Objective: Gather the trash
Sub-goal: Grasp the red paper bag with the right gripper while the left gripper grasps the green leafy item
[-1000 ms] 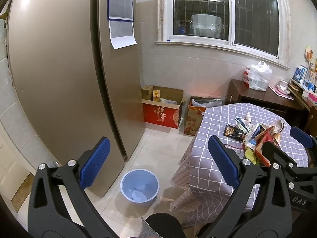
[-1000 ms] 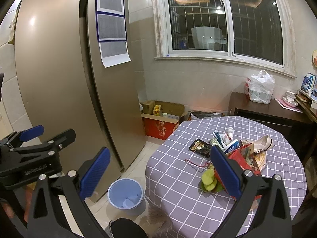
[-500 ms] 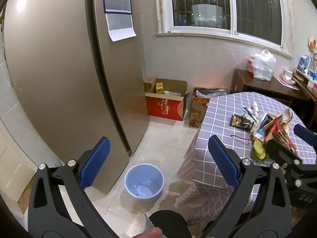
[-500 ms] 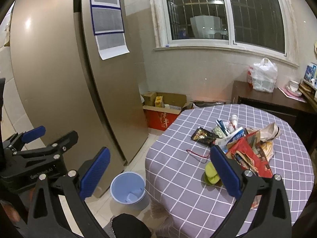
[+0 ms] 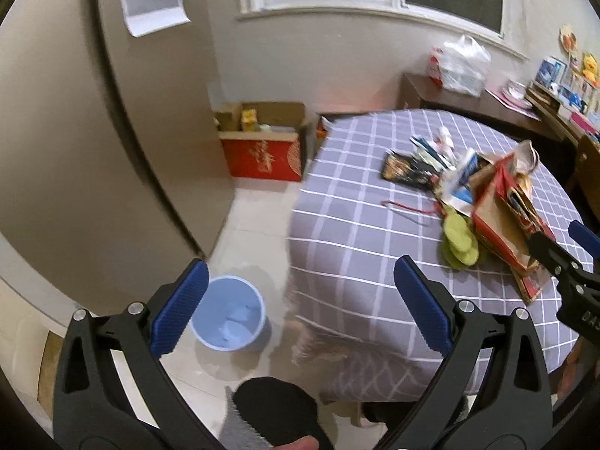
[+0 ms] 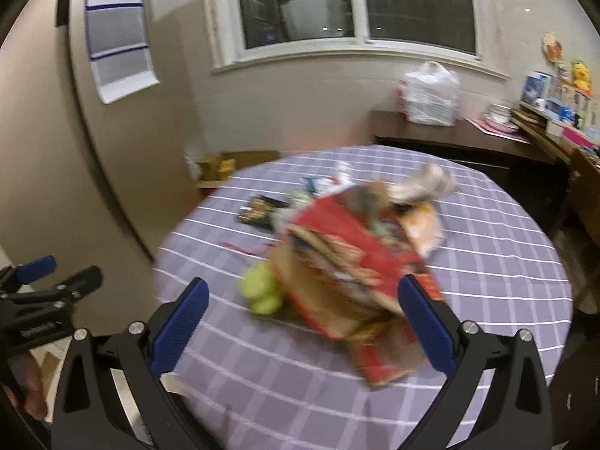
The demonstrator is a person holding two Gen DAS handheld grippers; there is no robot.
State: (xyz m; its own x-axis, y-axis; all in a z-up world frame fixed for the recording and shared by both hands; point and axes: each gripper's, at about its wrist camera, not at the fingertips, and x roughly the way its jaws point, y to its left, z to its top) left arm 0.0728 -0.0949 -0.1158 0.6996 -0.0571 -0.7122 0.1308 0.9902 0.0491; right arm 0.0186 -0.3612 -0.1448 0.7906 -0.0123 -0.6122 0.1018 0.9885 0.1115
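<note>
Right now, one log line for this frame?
phase: approach | left gripper: open, empty | right gripper: open, over red carton | bin: on floor

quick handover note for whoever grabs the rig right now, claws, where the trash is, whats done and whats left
Left claw: open, empty, above the floor by the table edge.
Right claw: open, empty, over the table, facing the trash pile.
Trash: red paper bag, green peels, dark wrapper and other litter, all on the table.
Blue bin on the floor beside the table, with some scraps inside.
Done: nothing gripped yet.
Left: pick up each piece, drop in bin.
</note>
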